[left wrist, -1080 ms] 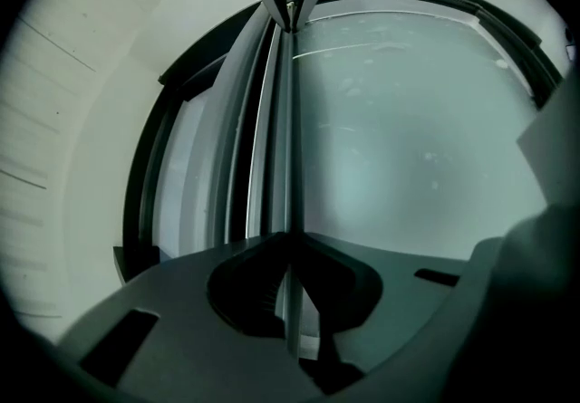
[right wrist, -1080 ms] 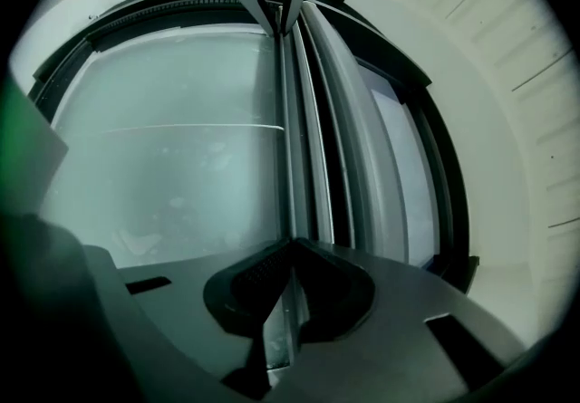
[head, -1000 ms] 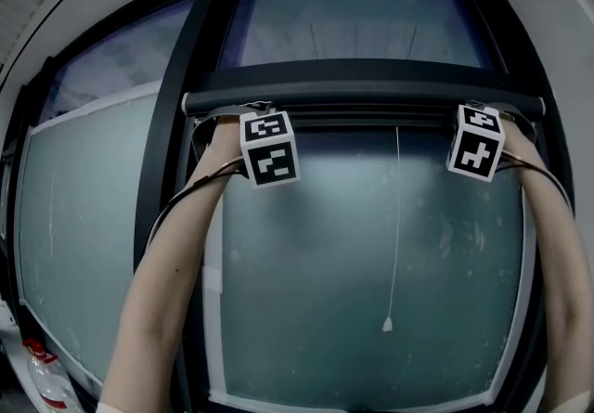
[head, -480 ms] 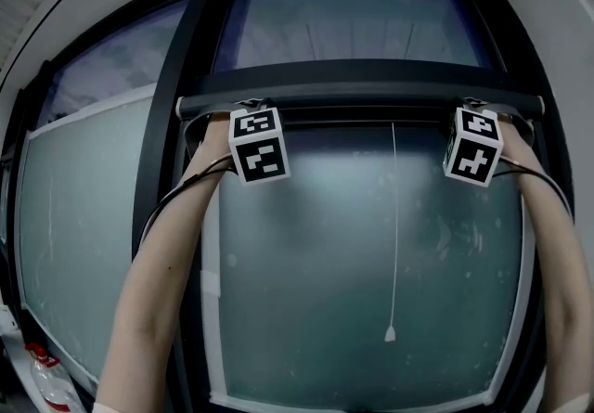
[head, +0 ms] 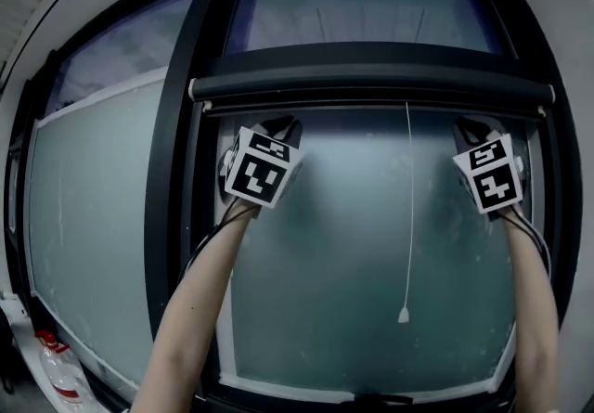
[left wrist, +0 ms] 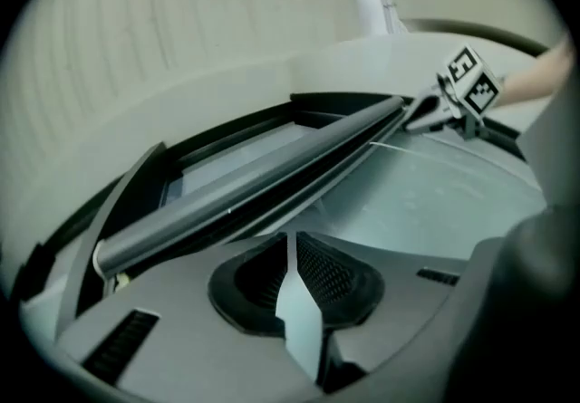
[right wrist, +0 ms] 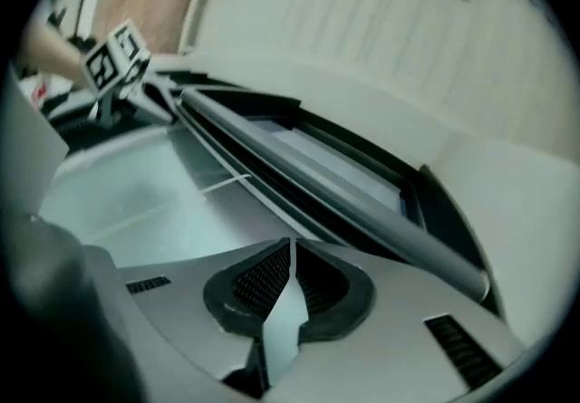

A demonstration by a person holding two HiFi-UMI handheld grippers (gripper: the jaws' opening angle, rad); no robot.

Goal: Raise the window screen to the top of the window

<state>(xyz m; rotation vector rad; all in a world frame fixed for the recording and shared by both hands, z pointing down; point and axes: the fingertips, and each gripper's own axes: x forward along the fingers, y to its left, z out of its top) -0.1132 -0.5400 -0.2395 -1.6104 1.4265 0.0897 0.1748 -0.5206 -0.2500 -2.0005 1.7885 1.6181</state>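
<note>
Δ: both off window screen rail point(head: 371, 86), now at its 6 o'clock, wrists rolled | left gripper point(head: 281, 127) just eased apart to a crack, empty | right gripper point(head: 469, 131) same crack, empty | rail at 12 o'clock under transom point(head: 371, 58), pull cord point(head: 409, 216) hanging free | raise looks done

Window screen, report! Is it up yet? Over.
Left gripper empty, jaws just been opening. Right gripper empty, jaws a crack apart. Window screen rolled up at the top, both grippers below it. Pull cord hangs free, nothing in the way.
</note>
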